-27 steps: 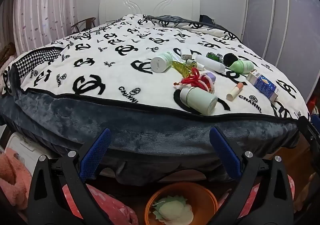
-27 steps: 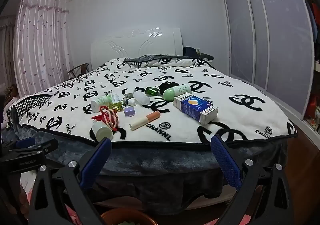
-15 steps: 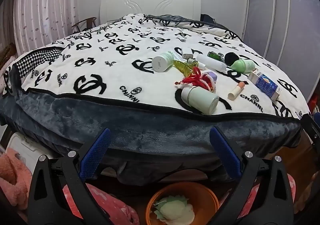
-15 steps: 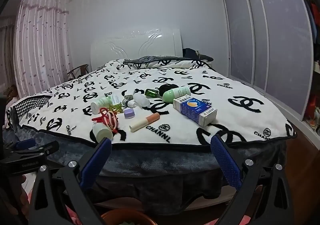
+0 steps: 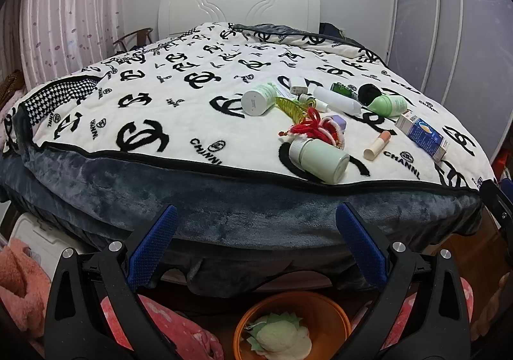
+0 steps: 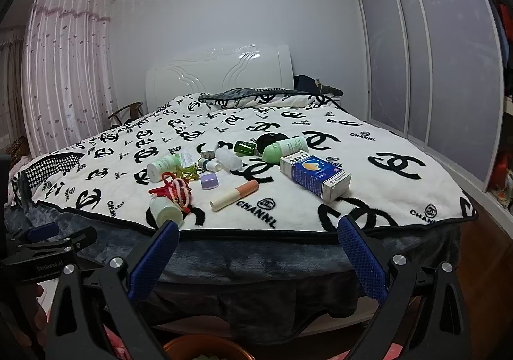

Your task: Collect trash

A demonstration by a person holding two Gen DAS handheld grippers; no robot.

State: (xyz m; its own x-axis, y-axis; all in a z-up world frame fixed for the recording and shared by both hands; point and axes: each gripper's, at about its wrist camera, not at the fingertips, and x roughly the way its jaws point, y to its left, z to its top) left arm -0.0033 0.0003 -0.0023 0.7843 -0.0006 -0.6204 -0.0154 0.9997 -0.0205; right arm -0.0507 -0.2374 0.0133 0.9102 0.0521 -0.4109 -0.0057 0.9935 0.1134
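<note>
Left gripper (image 5: 255,231): fingers are standing wide apart, holding nothing, hanging in front of the bed's foot edge.
Right gripper (image 6: 256,246): fingers are likewise spread wide and gripping nothing, facing the foot edge.
Bowl (image 5: 250,316): an orange bowl is sitting on the floor below the foot edge, holding a pale green and cream lump.
Bed (image 5: 224,209): a white blanket with black logos is covering it, a grey plush border hanging over the foot edge.
Pale green bottle (image 5: 320,158): lying on its side, closest to the foot edge.
Red cord (image 5: 315,130): lying bunched just behind that bottle, touching it.
Tube (image 6: 234,196): a cream and peach tube is lying near the foot edge, beside the cord.
Blue box (image 6: 315,177): lying flat toward the bed's right side.
Lilac jar (image 6: 210,181): sitting just beyond the tube.
Farther clutter: a white-capped bottle (image 5: 258,100), a clear bottle (image 6: 228,159) and a green bottle (image 6: 283,148) are lying together mid-bed.
</note>
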